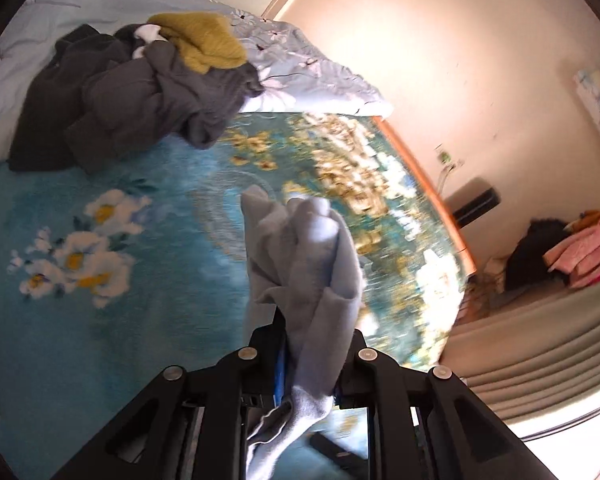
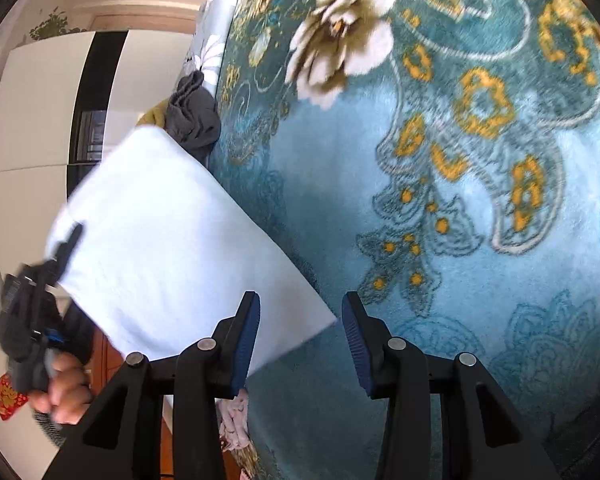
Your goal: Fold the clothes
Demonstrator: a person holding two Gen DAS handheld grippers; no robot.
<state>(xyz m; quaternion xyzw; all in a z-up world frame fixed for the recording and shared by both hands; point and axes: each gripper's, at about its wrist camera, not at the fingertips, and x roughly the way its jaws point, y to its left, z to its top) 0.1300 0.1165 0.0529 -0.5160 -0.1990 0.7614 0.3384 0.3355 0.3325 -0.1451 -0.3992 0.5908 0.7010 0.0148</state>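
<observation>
The left gripper (image 1: 308, 344) is clamped on a bunched edge of a pale blue garment (image 1: 300, 256), holding it up over the bed (image 1: 100, 320) so the cloth hangs free and can be spread. From the right wrist view the same garment (image 2: 172, 240) hangs as a flat sheet beside the teal flowered blanket (image 2: 480, 200). The right gripper (image 2: 300, 340) stands open and empty, its jaws near the cloth's lower corner, probably to catch it. A heap of unfolded clothes (image 1: 132, 92) waits near the pillow (image 1: 300, 64).
</observation>
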